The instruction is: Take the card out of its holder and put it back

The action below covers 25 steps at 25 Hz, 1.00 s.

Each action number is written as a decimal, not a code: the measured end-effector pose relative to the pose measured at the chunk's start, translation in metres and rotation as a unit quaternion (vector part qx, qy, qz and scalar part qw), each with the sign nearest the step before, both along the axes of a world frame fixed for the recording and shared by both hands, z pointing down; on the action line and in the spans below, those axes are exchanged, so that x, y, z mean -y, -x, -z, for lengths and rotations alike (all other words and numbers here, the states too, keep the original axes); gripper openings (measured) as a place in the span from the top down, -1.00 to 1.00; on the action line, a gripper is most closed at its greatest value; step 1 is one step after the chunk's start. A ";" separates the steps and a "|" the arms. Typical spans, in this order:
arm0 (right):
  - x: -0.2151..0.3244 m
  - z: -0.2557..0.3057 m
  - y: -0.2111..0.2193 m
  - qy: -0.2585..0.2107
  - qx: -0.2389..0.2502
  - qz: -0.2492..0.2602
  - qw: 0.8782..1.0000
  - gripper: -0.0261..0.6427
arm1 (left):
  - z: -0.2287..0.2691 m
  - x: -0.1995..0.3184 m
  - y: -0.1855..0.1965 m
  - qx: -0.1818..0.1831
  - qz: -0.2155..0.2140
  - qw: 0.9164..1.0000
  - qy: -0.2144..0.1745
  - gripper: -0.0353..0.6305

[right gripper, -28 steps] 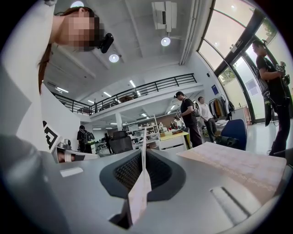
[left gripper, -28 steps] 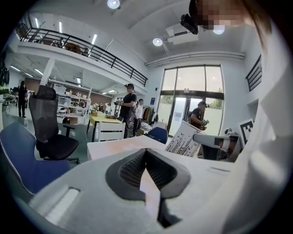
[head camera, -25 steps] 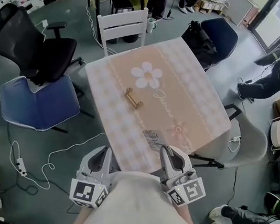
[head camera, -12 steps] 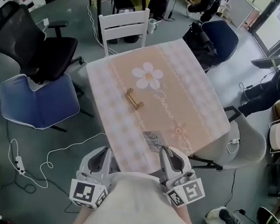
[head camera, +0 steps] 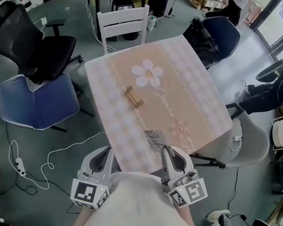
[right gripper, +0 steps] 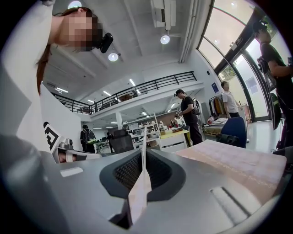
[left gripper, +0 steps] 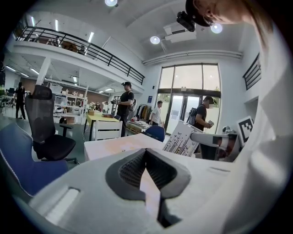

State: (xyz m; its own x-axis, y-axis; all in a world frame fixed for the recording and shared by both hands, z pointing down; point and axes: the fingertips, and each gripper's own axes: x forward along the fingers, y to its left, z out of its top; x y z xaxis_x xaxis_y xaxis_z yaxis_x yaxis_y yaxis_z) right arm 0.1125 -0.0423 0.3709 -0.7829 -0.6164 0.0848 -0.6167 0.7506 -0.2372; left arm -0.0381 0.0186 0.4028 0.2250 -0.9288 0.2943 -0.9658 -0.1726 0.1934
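Observation:
A small brass-coloured card holder (head camera: 132,98) stands empty near the middle of the pink checked table (head camera: 197,100). My right gripper (head camera: 166,150) is over the table's near edge, shut on a printed card (head camera: 154,139). In the right gripper view the card (right gripper: 139,192) runs edge-on between the pads of the right gripper (right gripper: 143,153). My left gripper (head camera: 103,153) hangs just off the near-left edge, apart from the holder. In the left gripper view its tips (left gripper: 146,151) meet with nothing between them, and the card (left gripper: 179,139) shows tilted at the right.
A white chair (head camera: 123,22) stands at the table's far side, a dark blue one (head camera: 219,31) at the far right and a grey one (head camera: 252,142) at the right. A blue chair (head camera: 39,100) and a black office chair (head camera: 40,44) stand left. Cables (head camera: 31,164) lie on the floor.
Both grippers and the card keep their places. The head view has shifted slightly, and people at the back and right of the room have moved.

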 end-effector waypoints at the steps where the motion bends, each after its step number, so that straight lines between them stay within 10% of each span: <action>1: 0.000 0.000 0.000 0.000 -0.001 0.000 1.000 0.87 | 0.000 0.000 0.000 -0.001 -0.001 1.000 0.001 0.89; 25: -0.003 -0.003 0.005 0.002 -0.015 0.008 1.000 0.87 | 0.002 0.002 -0.007 -0.009 -0.019 1.000 -0.006 0.89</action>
